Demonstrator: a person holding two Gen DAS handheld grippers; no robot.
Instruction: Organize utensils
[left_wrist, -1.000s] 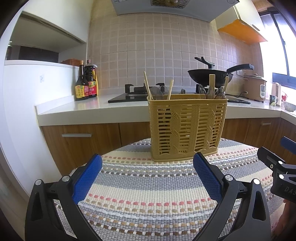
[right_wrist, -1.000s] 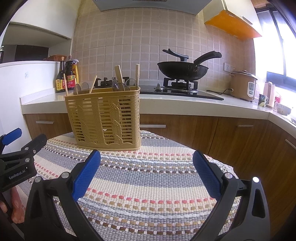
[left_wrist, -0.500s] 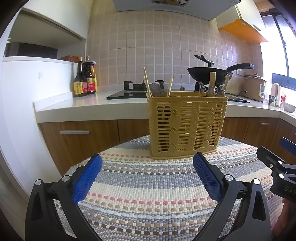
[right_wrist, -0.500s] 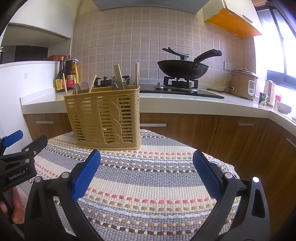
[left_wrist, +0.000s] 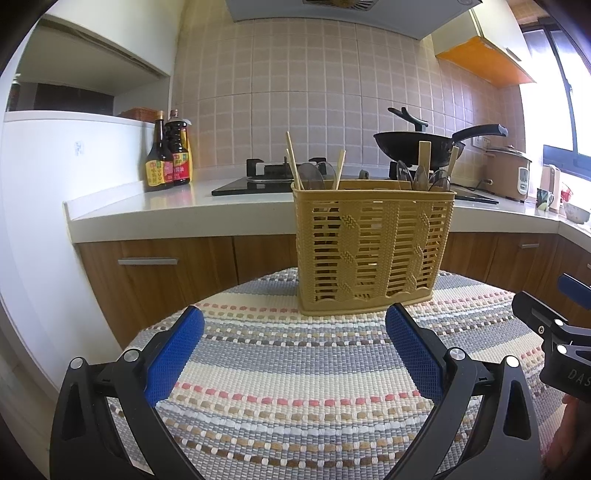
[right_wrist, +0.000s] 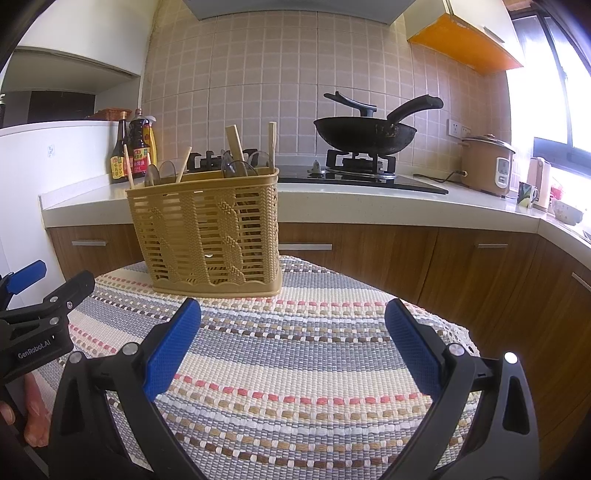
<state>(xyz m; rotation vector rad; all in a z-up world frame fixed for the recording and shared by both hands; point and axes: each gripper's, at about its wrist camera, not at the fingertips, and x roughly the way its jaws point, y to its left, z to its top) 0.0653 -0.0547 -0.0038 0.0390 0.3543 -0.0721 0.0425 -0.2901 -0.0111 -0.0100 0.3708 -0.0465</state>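
Striped woven tablecloth (left_wrist: 295, 369), slatted tan plastic basket (left_wrist: 373, 251) of utensils, left gripper (left_wrist: 295, 350) and right gripper (right_wrist: 293, 343) jaws wide, empty.

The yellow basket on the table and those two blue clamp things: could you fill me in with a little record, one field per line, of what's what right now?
Basket: yellow slatted utensil basket, upright on the striped mat
Contents: wooden chopsticks and clear spoons standing in it
Left gripper: open, empty, short of the basket
Right gripper: open, empty, right of the basket
Behind: black wok on the stove, sauce bottles, rice cooker
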